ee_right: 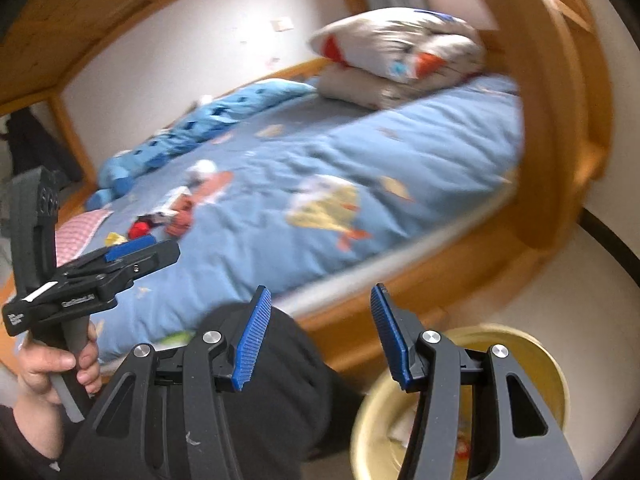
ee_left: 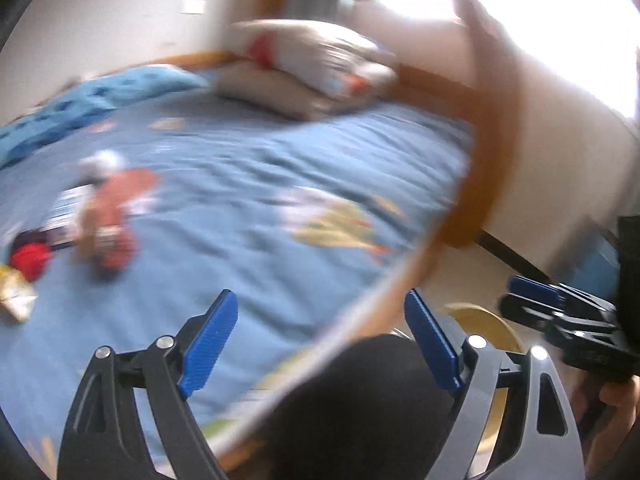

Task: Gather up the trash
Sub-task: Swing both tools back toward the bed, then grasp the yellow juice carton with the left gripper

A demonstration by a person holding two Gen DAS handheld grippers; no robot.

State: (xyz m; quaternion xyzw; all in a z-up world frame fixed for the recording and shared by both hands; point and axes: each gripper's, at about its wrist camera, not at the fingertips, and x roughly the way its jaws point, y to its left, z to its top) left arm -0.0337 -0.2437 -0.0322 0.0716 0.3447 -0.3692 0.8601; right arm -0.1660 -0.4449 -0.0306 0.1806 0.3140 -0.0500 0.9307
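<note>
Both pictures are smeared by motion. The left tongs [ee_left: 320,344] stand wide with nothing between their blue pads, above the near wooden edge of the bed [ee_left: 280,168], which is covered by a blue printed sheet. The right tongs [ee_right: 316,336] are also wide and hold nothing; they hang over the round pale-yellow bin [ee_right: 556,364] on the floor beside the bed frame, with scraps lying inside it. The trash lies in a loose cluster near the left edge of the bed: a red crumpled wrapper [ee_left: 28,260], a yellow-gold crumpled wrapper [ee_left: 14,292], an orange-brown wrapper [ee_left: 106,236] and a white crumpled paper ball [ee_left: 102,162]. Two beige patterned pillows [ee_right: 400,52] are stacked at the far end.
</note>
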